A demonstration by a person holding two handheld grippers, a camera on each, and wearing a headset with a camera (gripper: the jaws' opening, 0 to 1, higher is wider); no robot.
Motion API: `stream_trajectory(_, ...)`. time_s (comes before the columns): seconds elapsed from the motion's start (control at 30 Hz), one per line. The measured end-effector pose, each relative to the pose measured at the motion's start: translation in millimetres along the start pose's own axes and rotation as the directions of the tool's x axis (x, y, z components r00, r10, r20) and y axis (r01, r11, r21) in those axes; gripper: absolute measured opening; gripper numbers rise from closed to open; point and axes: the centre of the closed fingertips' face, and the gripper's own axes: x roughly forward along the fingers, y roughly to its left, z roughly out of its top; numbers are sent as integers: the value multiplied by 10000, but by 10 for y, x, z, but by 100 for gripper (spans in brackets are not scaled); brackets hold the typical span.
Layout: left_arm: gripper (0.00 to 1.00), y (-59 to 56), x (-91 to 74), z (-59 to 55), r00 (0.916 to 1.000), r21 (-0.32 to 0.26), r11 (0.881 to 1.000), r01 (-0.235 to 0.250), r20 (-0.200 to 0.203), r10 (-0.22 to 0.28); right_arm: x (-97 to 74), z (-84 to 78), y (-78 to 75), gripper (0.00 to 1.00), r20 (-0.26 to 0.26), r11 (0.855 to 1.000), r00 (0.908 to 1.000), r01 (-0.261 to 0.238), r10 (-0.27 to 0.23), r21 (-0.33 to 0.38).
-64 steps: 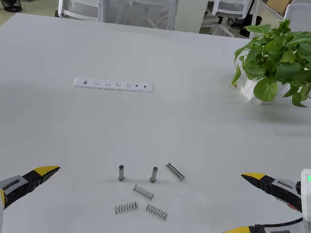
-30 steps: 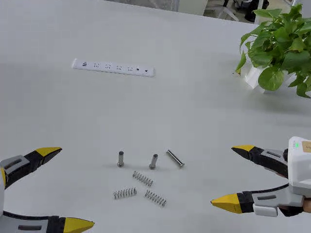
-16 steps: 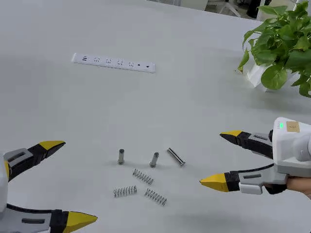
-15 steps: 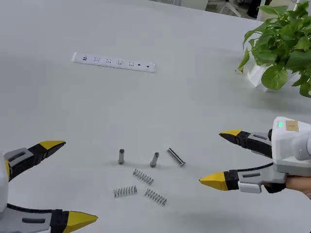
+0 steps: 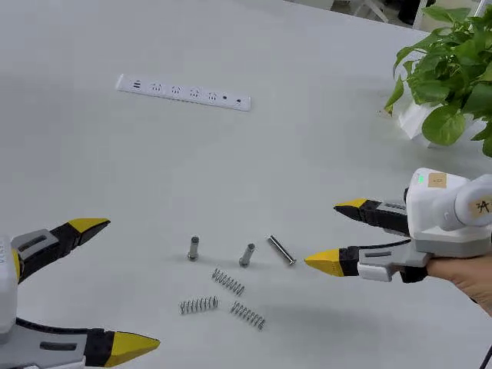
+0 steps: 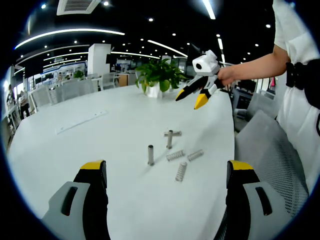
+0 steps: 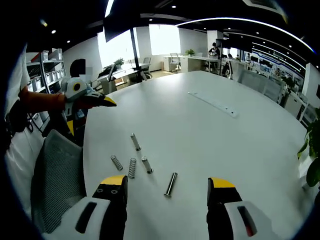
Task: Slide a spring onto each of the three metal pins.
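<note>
Judged step: the first pick, not yet begun; left hand-held gripper (image 5: 131,283) and right hand-held gripper (image 5: 323,234) hang released, empty; two upright pins (image 5: 193,247) and a lying pin (image 5: 280,250) rest on the surface (image 5: 231,177), bare; three springs (image 5: 227,281) lie at their 6 o'clock; next, the right one, at 3 o'clock, must close on the lying pin.

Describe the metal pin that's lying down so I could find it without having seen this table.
On the white table, look towards the near edge, in front of the long power strip, for a cluster of springs and pins. It is the rightmost pin of three, nearest the right gripper; unlike its two upright neighbours, it lies flat on its side.
</note>
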Motion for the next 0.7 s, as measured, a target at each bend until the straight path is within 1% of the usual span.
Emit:
stream_trajectory(0.07, 99, 6, 13, -4, 10000, -78, 10000, 43, 26, -43, 52, -15, -34, 61, -261, 9997, 9997, 28, -21, 239)
stream_trajectory(0.27, 99, 31, 25, -7, 10000, -149, 9999, 49, 68, -48, 191, 1, -74, 54, -637, 9997, 9980, 42, -27, 231)
stream_trajectory(0.37, 99, 32, 28, -12, 9999, -187, 9998, 49, 93, -47, 263, 7, -70, 51, -844, 9998, 9964, 4, 13, 206)
stream_trajectory(0.57, 99, 33, 32, -21, 9999, -296, 9996, 18, 171, -13, 412, -2, -96, 41, -1217, 9995, 9925, -31, 68, 302)
stream_trajectory(0.7, 99, 32, 38, -35, 9998, -385, 9993, 33, 187, -26, 491, -27, -121, 35, -1517, 9993, 9884, 27, 31, 380)
